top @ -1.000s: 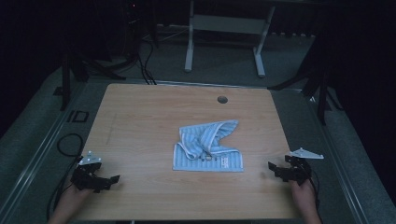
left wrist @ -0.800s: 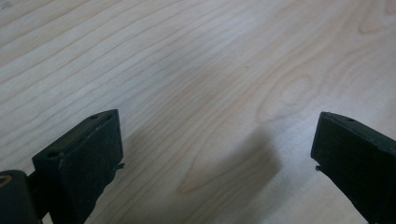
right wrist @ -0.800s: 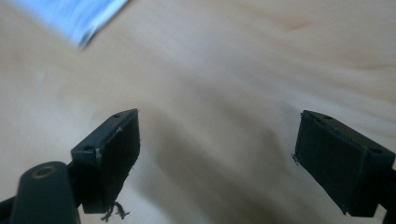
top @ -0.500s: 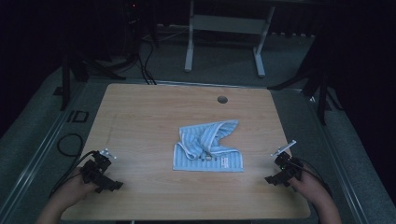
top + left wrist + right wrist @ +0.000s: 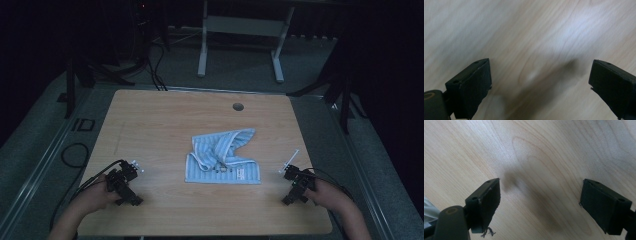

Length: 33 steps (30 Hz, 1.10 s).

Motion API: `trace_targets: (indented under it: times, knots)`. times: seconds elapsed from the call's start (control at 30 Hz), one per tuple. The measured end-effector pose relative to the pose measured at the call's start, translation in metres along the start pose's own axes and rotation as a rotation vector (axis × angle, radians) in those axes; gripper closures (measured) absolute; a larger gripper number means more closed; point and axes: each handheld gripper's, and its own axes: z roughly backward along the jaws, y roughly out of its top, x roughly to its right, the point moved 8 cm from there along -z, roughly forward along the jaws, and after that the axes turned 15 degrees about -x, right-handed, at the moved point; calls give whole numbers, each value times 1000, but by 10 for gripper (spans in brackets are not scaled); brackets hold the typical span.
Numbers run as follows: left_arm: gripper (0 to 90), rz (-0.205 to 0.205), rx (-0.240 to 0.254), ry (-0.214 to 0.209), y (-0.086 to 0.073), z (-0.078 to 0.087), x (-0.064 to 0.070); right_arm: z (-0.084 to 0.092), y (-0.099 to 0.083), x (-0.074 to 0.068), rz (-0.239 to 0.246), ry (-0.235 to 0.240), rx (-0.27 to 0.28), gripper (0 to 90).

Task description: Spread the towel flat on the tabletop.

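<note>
While the crumpled blue-and-white striped cloth (image 5: 223, 157) lies mid-table with its long edge running left to right, the left gripper (image 5: 131, 170) and right gripper (image 5: 290, 172) flank it, both empty with jaws spread, the right slightly nearer.

High view dim; gripper views bright (left slightly blurred), soft shadows.

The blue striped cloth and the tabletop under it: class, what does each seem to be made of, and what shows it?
The blue striped cloth looks like soft woven fabric, perhaps cotton: it lies rumpled with folded edges. The pale brown tabletop looks like wood or wood-look laminate: grain lines and a mild sheen show in both gripper views.
</note>
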Motion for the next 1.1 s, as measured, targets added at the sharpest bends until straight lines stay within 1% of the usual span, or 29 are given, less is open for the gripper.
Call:
trace_targets:
  times: [0.03, 0.07, 0.13, 0.17, 0.2, 0.23, 0.27, 0.37, 0.43, 0.47, 0.5, 0.53, 0.57, 0.6, 0.67, 0.73, 0.77, 0.83, 0.87, 0.9, 0.93, 0.97, 1.03, 1.1]
  knots:
    - [42, -1, 5, 6, 3, 0, 1, 1, 1, -1, 3, 3, -7, 168]
    - [42, -5, 13, 3, 6, 1, 1, 1, 2, -3, 10, 7, -5, 168]
    - [42, -8, 21, -3, 13, 2, 3, 4, 6, -5, 20, 6, 15, 167]
    - [42, -5, 31, -10, 17, 3, 4, 5, 8, -6, 29, -6, 24, 164]
    - [42, 9, 47, -32, 21, 4, 5, 6, 10, -7, 38, -4, 27, 146]
    - [43, 21, 55, -57, 25, 5, 5, 7, 12, -9, 43, 8, 33, 134]
    - [43, 36, 64, -71, 29, 6, 4, 8, 15, -11, 49, 12, 40, 134]
    - [43, 40, 85, -52, 41, 10, 3, 11, 24, -15, 70, 10, 54, 130]
    - [43, 35, 95, -35, 50, 13, 6, 15, 31, -16, 91, -12, 71, 131]
    - [43, 29, 100, -36, 55, 14, 7, 16, 35, -17, 100, -13, 76, 139]
    - [43, 21, 105, -42, 60, 15, 10, 18, 38, -17, 113, -25, 82, 140]
    - [43, 10, 107, -47, 65, 15, 12, 19, 41, -17, 116, -31, 80, 157]
    - [43, -16, 109, -45, 69, 16, 15, 20, 44, -17, 125, -48, 71, 176]
    - [43, -50, 110, -49, 73, 15, 19, 21, 47, -18, 135, -65, 71, 201]
    - [43, -71, 114, -61, 83, 15, 25, 24, 55, -18, 136, -81, 87, 221]
    - [43, -93, 105, -41, 92, 13, 29, 28, 64, -18, 144, -82, 108, 238]
    - [43, -102, 99, -37, 97, 12, 31, 30, 68, -18, 149, -96, 120, 268]
    - [45, -119, 95, -28, 106, 11, 36, 35, 76, -19, 162, -85, 146, 279]
    - [62, -134, 97, -11, 111, 11, 39, 37, 81, -20, 173, -93, 163, 288]
    - [89, -138, 111, 8, 116, 12, 41, 39, 85, -20, 179, -91, 175, 313]
    - [139, -138, 123, 14, 121, 14, 43, 42, 89, -22, 186, -93, 185, 315]
    - [153, -147, 127, 19, 125, 15, 45, 44, 93, -23, 195, -94, 197, 325]
    - [157, -166, 146, 48, 134, 19, 49, 47, 100, -25, 214, -106, 206, 348]
    - [233, -177, 167, 57, 143, 24, 56, 51, 107, -26, 229, -121, 220, 407]
